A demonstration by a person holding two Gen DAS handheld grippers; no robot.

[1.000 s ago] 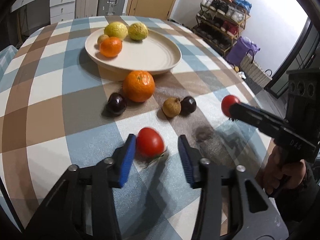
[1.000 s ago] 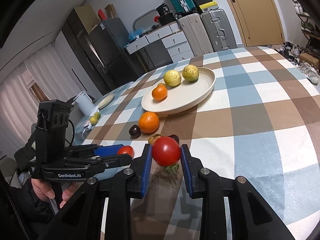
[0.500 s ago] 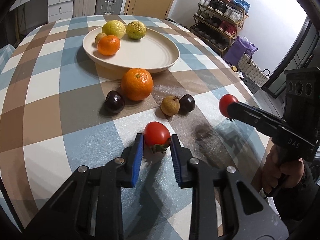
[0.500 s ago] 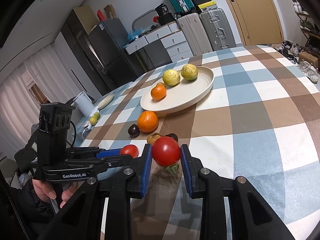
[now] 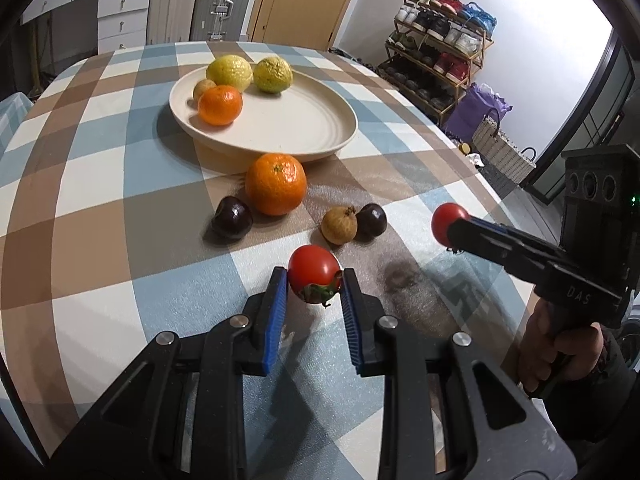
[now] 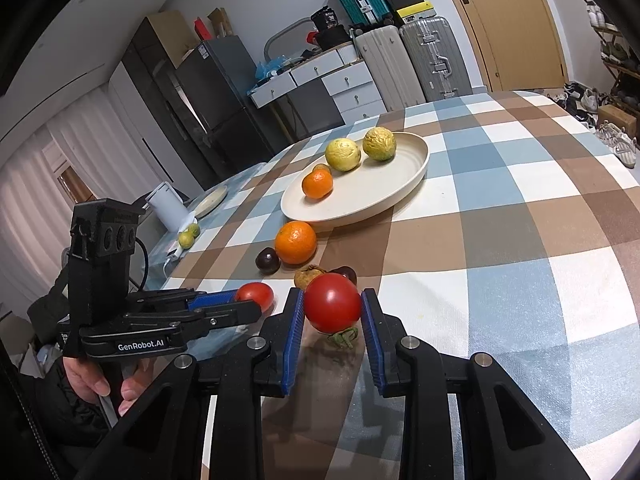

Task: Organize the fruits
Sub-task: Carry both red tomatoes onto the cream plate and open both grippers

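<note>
my left tool (image 5: 314,286) is closed down on a red tomato (image 5: 314,273), blue pads pressing both flanks, green calyx hanging underneath; the fruit looks lifted just clear of the checked surface (image 5: 100,184). my right tool (image 6: 332,316) is likewise clamped on a second tomato (image 6: 333,307), calyx down, held above the cloth. in the left wrist view that right tool (image 5: 450,228) comes in from the right edge with its tomato (image 5: 445,222) at the tip; in the right wrist view the left tool (image 6: 256,300) sits low at left with its tomato (image 6: 256,295).

ahead of the left tool, nearest first: a small tan fruit (image 5: 339,225) touching a dark round fruit (image 5: 372,221), then another dark fruit (image 5: 232,222) just beside a large orange (image 5: 276,189). the orange sits right at the near rim of the cream plate (image 5: 304,120), so these four loose fruits lie between both tools and the plate.

on the plate: a smaller orange (image 5: 220,105), a small brownish fruit (image 5: 203,89) behind it, and two yellow-green fruits (image 5: 230,73) (image 5: 273,74) at the far side. the near half of the plate is bare.

beyond the surface: suitcases (image 6: 428,58), a white drawer unit (image 6: 320,80), a dark fridge (image 6: 208,92), a shoe rack (image 5: 436,52).
</note>
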